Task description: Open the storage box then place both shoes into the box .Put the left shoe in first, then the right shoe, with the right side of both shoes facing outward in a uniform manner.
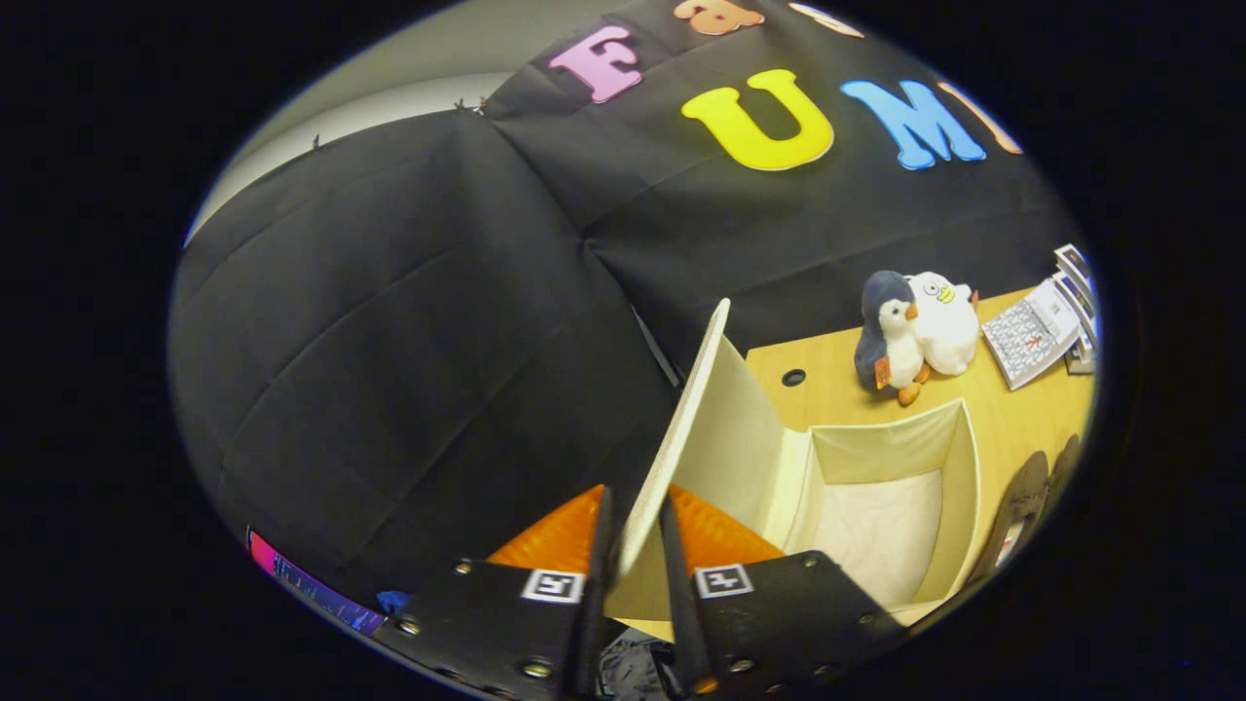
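The tool [638, 521] is clenched on the lid [681, 428] of the box [959, 487]: both fingers [599, 545] press the lid's thin edge from either side, and the lid stands raised, rising ahead of the fingertips and tilted back from the box's mouth. Only the lid's rim and its pale inner face can be seen; its lower edge is hidden behind the tool's body.

The box sits just ahead and to the right of the tool, open, its cream walls and light fabric floor bare. Its near wall is partly covered by the right finger's mount.

To the right of the box, two dark shoes [1022, 511] lie side by side on the bench [827, 365], cut off at the rim of the view. Which is left and which is right cannot be told, nor how they face.

Beyond the box, two plush toys [915, 326] stand touching each other: a grey-and-white penguin and a white one. Further right lies a calculator [1032, 336], with a grey object just beyond it, cut off and hard to identify.

The bench is light wood with a small dark cable hole [793, 377] beyond the lid. Black cloth [409, 321] walls the booth behind and left of the tool; a pale wall [409, 78] shows above it. Below the tool, dark crumpled material is too obscured to make out.
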`<control>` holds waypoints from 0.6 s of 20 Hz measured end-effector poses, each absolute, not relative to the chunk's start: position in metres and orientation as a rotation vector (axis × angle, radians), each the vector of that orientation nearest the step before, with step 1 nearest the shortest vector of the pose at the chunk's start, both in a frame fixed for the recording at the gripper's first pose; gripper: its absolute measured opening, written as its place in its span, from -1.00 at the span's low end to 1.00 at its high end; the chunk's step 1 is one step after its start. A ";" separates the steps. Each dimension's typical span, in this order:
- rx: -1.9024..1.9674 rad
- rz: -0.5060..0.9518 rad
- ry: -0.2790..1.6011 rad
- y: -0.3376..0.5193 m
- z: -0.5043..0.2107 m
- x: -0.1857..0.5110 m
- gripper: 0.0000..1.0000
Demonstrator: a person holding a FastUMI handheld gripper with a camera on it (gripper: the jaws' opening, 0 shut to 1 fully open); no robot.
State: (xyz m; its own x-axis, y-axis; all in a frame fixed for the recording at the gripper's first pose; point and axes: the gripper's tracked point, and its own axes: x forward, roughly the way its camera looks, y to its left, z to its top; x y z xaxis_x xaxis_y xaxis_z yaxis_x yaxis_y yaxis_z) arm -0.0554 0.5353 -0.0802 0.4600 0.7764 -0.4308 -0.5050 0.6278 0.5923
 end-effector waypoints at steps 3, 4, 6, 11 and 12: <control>0.302 0.847 0.692 0.538 -0.082 -0.059 0.72; 0.279 0.859 0.675 0.540 -0.082 -0.059 0.97; 0.247 0.876 0.647 0.537 -0.081 -0.060 0.96; 0.157 0.841 0.566 0.503 -0.080 -0.047 0.96; 0.142 0.831 0.549 0.495 -0.077 -0.044 0.96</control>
State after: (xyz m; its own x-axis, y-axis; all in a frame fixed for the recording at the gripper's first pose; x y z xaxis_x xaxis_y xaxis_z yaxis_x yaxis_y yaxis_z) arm -0.0437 0.4950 -0.0766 0.5443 0.7339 -0.4064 -0.6622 0.6733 0.3289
